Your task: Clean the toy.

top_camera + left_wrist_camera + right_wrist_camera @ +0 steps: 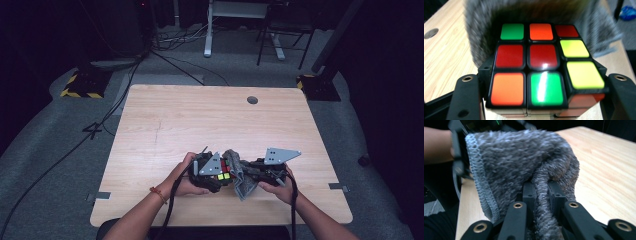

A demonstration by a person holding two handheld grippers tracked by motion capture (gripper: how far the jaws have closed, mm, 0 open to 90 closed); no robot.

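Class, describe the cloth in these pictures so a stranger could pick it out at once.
Start at the wooden table, near its front edge between the person's two hands. There the right gripper pinches a fuzzy grey cloth, pressed against the colour cube. It alone is soft and grey.

A light wooden table (165, 120) stands on grey carpet (60, 150) in a dark room.

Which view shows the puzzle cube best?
The left gripper view: the puzzle cube sits close between its jaws, coloured stickers readable. The high view shows it small, half hidden between the left gripper and the grey cloth. In the right gripper view the cloth covers it.
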